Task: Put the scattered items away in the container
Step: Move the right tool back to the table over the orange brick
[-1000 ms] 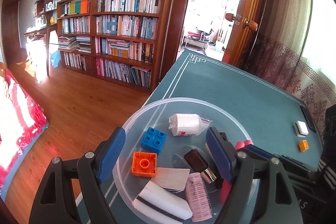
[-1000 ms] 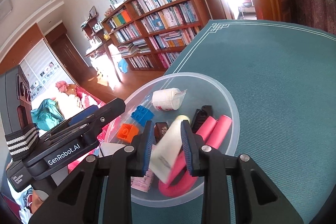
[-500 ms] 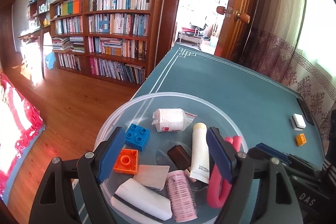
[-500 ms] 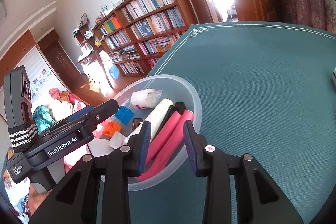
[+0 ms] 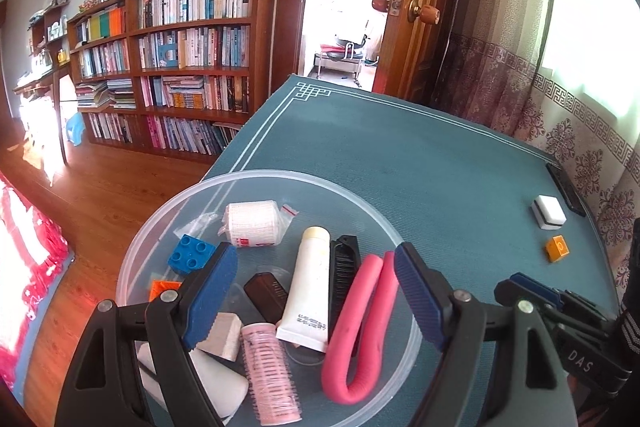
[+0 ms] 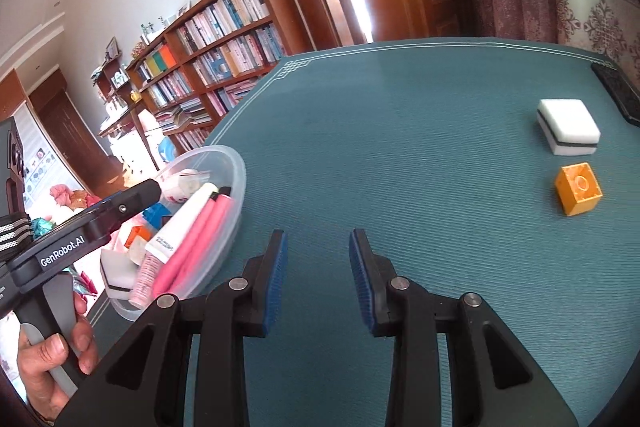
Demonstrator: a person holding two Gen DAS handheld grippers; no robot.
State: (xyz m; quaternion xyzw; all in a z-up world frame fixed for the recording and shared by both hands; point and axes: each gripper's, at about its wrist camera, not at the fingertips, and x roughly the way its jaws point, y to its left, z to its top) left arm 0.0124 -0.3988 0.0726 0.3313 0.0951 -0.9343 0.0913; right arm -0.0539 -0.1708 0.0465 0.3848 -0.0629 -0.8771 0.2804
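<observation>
A clear plastic bowl [image 5: 248,183] [image 6: 236,163] sits at the left end of the teal table. In it lie a white tube [image 5: 306,291], a bent pink foam roller [image 5: 360,327], a pink hair curler [image 5: 272,371], a blue brick [image 5: 190,257], a gauze roll [image 5: 254,223] and other small items. My left gripper [image 5: 312,291] hovers open above the bowl, holding nothing. My right gripper [image 6: 318,279] is open and empty over bare table, right of the bowl. A white sponge block [image 6: 568,125] [image 5: 548,211] and an orange brick [image 6: 578,189] [image 5: 557,247] lie far right.
A dark flat device [image 6: 616,91] lies at the table's far right edge by the curtain. A bookshelf [image 5: 180,67], wooden floor and an open door [image 5: 416,7] stand beyond the table. A hand [image 6: 52,367] holds the left gripper's handle.
The right gripper let go of the white tube, which now lies in the bowl, then opened and swung right toward the sponge and orange brick. The left gripper stayed over the bowl.
</observation>
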